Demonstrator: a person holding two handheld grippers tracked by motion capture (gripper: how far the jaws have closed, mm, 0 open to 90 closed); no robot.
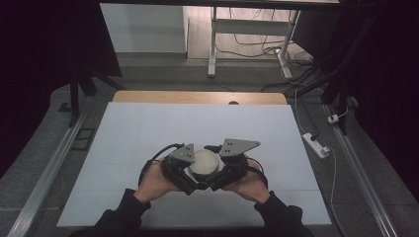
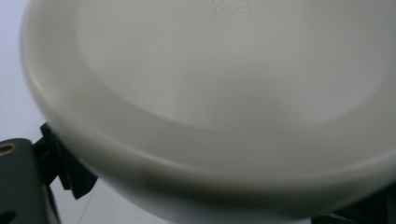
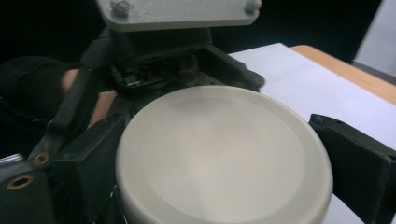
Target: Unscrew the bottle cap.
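A round off-white container (image 1: 204, 164) with a flat lid sits between both grippers near the front middle of the white table (image 1: 148, 128). My left gripper (image 1: 190, 173) comes at it from the left. In the left gripper view the lid (image 2: 224, 93) is very close, and one black finger (image 2: 70, 172) presses under its rim. My right gripper (image 1: 220, 170) comes from the right. In the right gripper view its two black jaws clamp opposite sides of the lid (image 3: 224, 154). The left gripper's grey plate (image 3: 180, 11) shows just beyond.
The table's wooden far edge (image 1: 197, 97) lies beyond the white sheet. A power strip (image 1: 316, 144) and cables lie on the floor to the right. Metal rails run along both sides. The legs of a white desk (image 1: 212, 44) stand farther back.
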